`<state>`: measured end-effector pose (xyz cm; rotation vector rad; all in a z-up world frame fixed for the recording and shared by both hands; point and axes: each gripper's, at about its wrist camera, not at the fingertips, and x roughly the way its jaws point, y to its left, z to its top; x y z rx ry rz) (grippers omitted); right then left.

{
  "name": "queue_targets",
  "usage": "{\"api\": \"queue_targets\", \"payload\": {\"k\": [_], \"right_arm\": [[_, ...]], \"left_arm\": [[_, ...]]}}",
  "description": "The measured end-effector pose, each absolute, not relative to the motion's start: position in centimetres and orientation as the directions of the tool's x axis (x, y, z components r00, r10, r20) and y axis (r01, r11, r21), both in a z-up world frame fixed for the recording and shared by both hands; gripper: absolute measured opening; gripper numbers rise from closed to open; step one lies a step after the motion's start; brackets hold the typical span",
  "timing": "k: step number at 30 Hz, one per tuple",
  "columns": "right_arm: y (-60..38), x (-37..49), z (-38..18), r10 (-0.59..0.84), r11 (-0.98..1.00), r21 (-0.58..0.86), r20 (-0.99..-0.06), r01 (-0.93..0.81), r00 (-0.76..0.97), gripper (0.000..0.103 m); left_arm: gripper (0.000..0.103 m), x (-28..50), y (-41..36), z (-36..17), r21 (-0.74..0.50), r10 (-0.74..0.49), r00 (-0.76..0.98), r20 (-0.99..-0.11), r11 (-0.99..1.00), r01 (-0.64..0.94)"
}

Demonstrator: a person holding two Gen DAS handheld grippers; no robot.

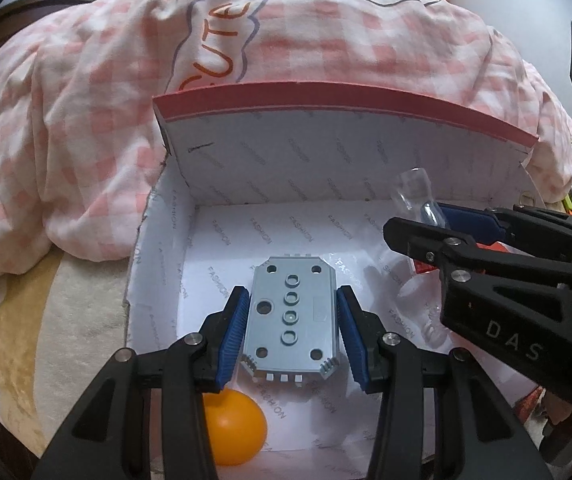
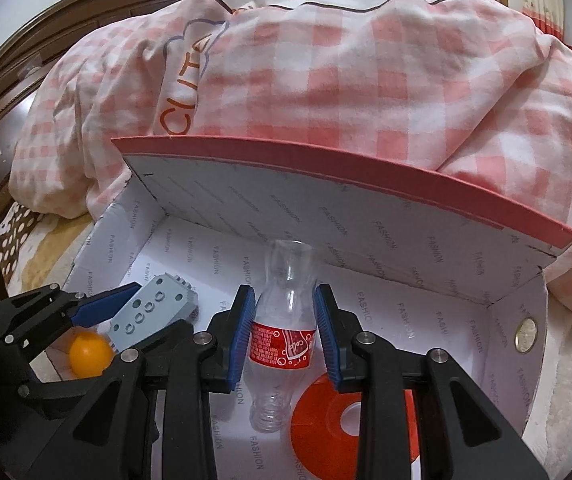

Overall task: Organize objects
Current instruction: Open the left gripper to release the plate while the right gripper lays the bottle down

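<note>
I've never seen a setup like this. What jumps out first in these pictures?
Two black tongs with blue pads reach into an open white box on a bed. The left tongs clamp a flat grey plate with holes; the right tongs clamp an empty clear cola bottle. An orange ball lies in the box's near left corner, and a pink checked quilt is heaped behind.

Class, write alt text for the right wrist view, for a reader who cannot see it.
The right gripper holds an empty clear cola bottle over an open white box on a bed. To its left, the left gripper holds a grey plastic plate above an orange ball; an orange disc lies in the box.
</note>
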<state>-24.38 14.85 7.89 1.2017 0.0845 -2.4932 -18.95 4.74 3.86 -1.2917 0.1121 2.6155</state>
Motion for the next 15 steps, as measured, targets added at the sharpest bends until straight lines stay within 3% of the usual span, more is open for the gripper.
{"api": "queue_targets", "payload": {"k": [4, 8, 15], "right_arm": [[14.8, -24.4, 7.8, -0.299, -0.932, 0.108, -0.768, 0.346, -0.566, 0.033], [14.8, -24.5, 7.7, -0.298, -0.933, 0.111, -0.769, 0.342, -0.565, 0.040], [14.8, -24.7, 7.7, -0.296, -0.933, 0.106, -0.770, 0.344, -0.565, 0.041]], "left_arm": [[0.048, -19.1, 4.6, 3.4, -0.080, 0.198, -0.551, -0.811, -0.970, -0.231], [0.055, -18.6, 4.9, 3.3, -0.087, 0.209, -0.548, -0.810, -0.967, -0.241], [0.056, -17.9, 5.4, 3.1, -0.070, 0.199, -0.551, -0.810, -0.967, -0.246]]}}
